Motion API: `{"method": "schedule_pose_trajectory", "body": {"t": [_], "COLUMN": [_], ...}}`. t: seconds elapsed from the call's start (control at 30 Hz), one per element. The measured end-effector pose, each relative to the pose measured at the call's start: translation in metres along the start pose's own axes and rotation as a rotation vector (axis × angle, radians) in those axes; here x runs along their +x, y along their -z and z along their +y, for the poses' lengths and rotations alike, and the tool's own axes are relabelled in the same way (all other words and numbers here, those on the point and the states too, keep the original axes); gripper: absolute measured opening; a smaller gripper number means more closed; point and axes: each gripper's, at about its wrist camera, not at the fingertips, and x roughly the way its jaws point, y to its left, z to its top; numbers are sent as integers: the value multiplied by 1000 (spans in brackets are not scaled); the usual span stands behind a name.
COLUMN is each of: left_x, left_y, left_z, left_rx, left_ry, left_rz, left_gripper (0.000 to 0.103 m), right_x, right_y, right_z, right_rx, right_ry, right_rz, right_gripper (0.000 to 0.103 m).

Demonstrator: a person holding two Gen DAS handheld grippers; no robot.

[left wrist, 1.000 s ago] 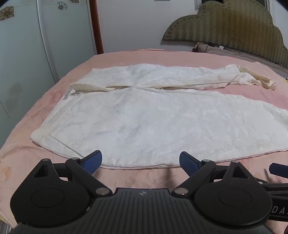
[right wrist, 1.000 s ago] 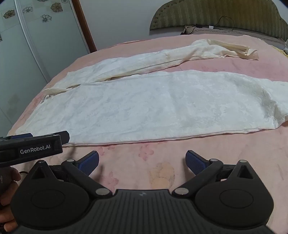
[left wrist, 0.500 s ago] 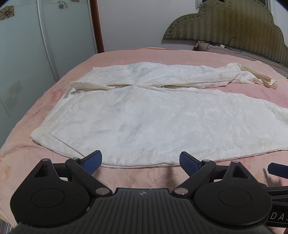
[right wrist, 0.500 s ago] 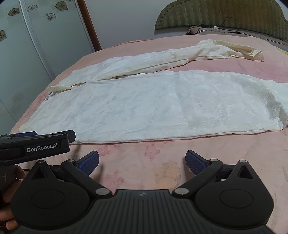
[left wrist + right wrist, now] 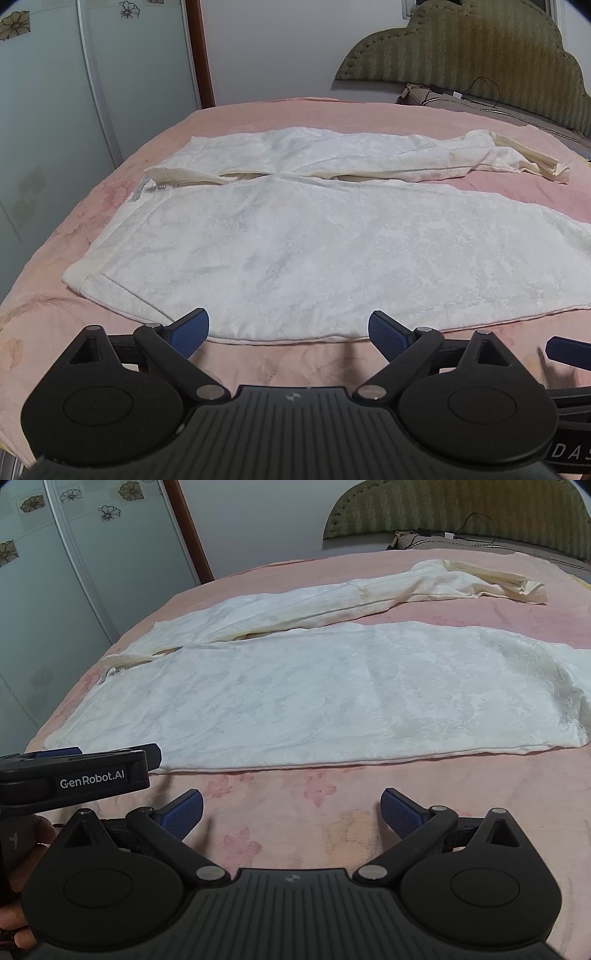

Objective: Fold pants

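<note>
Left wrist view: the left gripper (image 5: 289, 328) has its blue-padded fingers (image 5: 190, 329) spread wide with nothing between them, tips just short of the near hem of the cream-white brocade pants (image 5: 295, 243). These lie flat on the pink floral bedspread (image 5: 110, 192), one leg beyond the other. Right wrist view: the right gripper (image 5: 291, 810) likewise gapes over bare bedspread, pants ahead, olive padded headboard (image 5: 454, 509) farthest.

Left gripper (image 5: 289, 330) held low and level, blue pads spread wide, nothing between them, right gripper (image 5: 291, 810) likewise wide apart and level, its fingertip at 4 o'clock in left view, left gripper at 9 o'clock in right view, hand (image 5: 26, 853) gripping its handle
</note>
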Motion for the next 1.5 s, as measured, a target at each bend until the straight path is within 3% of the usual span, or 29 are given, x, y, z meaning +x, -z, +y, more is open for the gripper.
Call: {"method": "schedule_pose_trajectory", "body": {"t": [1.33,1.5], "left_x": [7,10], "left_y": [4,4], "left_z": [1,2], "left_rx": [-5,-5], "left_ry": [-4,-5], "left_rz": [18,27], "left_gripper": [95,95], "right_x": [-1,-2], "right_y": [1,-5], "right_z": [1,5], "right_rx": [3,-45], "right_ry": [-17,-65], "right_rz": [0,-34], "right_gripper": [103,103]}}
